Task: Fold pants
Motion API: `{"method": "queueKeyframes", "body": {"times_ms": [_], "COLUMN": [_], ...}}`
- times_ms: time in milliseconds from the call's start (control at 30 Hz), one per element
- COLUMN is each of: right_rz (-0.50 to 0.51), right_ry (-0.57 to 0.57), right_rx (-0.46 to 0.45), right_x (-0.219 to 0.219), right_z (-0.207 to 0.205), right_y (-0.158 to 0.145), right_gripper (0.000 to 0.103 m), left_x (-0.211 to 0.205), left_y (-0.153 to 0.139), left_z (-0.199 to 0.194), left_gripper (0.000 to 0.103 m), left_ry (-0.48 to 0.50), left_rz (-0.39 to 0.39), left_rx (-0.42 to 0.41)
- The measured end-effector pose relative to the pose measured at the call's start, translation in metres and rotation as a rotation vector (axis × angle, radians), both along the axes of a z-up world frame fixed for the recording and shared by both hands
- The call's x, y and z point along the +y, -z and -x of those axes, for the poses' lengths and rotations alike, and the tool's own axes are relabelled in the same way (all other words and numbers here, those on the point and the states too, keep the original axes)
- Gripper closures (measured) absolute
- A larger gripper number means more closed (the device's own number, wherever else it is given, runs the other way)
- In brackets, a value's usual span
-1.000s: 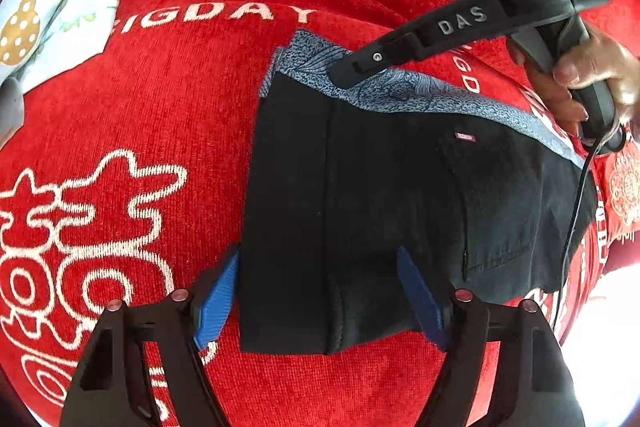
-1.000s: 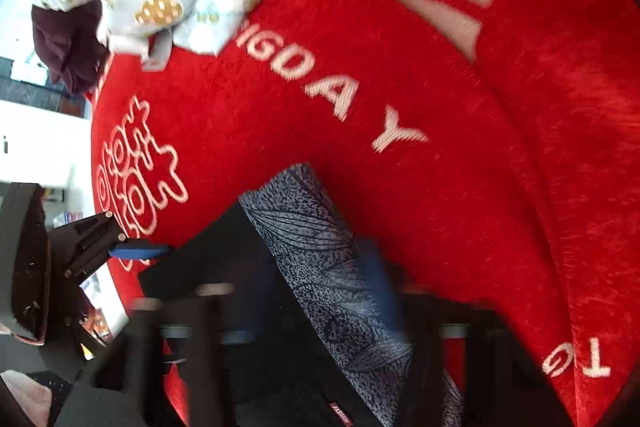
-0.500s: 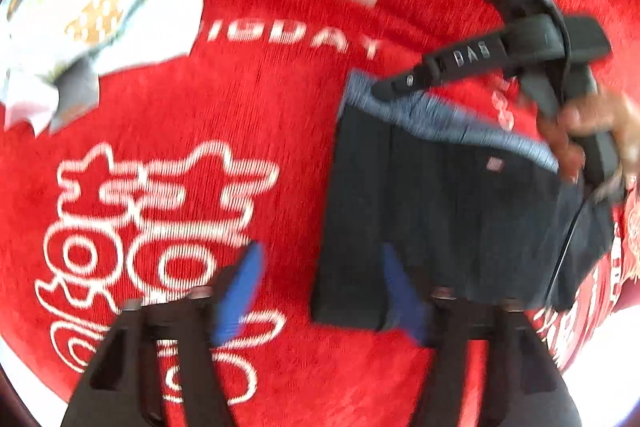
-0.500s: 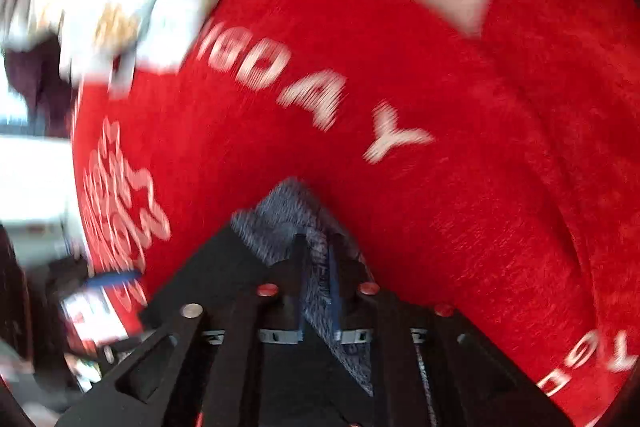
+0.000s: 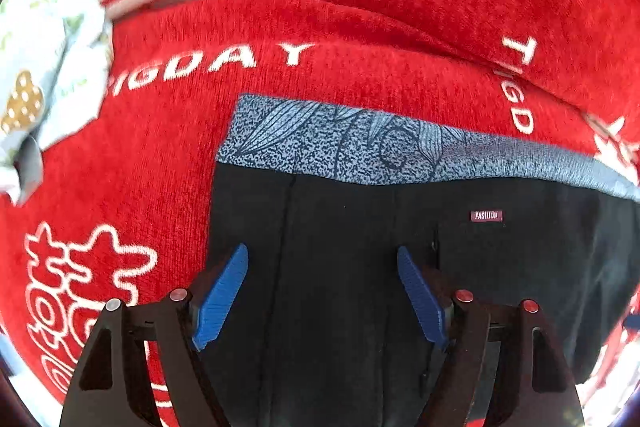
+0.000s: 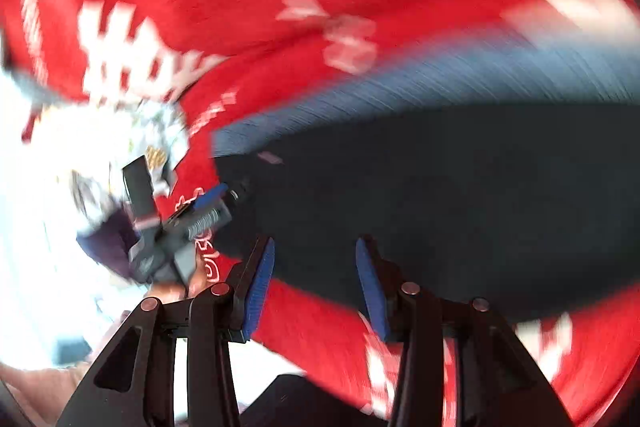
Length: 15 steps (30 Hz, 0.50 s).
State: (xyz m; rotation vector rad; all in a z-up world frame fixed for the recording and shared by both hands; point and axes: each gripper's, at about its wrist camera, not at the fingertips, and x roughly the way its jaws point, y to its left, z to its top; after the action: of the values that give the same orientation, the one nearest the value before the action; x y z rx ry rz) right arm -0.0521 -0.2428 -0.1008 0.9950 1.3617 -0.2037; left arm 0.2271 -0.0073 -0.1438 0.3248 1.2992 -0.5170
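Observation:
The black pants (image 5: 360, 247) lie folded flat on the red blanket (image 5: 160, 155), with a blue-grey patterned waistband (image 5: 340, 143) along the far edge and a small "FASHION" tag (image 5: 486, 215). My left gripper (image 5: 322, 259) is open and empty, its blue fingertips low over the pants near their left edge. In the blurred right wrist view, my right gripper (image 6: 315, 251) is open and empty above the near edge of the pants (image 6: 440, 195). The left gripper (image 6: 208, 203) shows there at the pants' left end.
A pile of light printed clothes (image 5: 44, 87) lies at the far left of the blanket, also seen in the right wrist view (image 6: 132, 135). The blanket carries white letters and a raised fold (image 5: 360, 23) behind the pants.
My right gripper has let go of the waistband, opened and swung away to the pants' near side. My left gripper moved back right, over the pants.

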Motion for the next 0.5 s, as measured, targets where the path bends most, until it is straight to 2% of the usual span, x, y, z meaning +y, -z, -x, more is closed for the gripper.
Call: {"method": "queueKeyframes", "body": {"times_ms": [67,167,300,500], "right_rz": [-0.044,-0.093,-0.129,-0.173], "right_ry": [0.123,0.243,0.325,0.366], "right_rx": [0.022,0.008,-0.079,-0.086], "right_x": [-0.016,-0.033,-0.047,-0.050], "right_z": [0.052,0.091,0.101,0.117], "right_y": [0.005,0.015,0.026,0.029], "right_gripper": [0.055,0.055,0.055,0.055], "left_x": [-0.004,-0.008,-0.014,-0.035], "left_y": [0.001,0.004,0.003,0.009], "left_z": [0.002,-0.003,-0.008,0.003], "left_gripper": [0.025,0.023,0.022,0.022], "left_ry": [0.011,0.005,0.010,0.002], "left_rz": [-0.013,-0.025,-0.045,-0.062], "left_rx": [-0.009,0.006,0.001,-0.001]}}
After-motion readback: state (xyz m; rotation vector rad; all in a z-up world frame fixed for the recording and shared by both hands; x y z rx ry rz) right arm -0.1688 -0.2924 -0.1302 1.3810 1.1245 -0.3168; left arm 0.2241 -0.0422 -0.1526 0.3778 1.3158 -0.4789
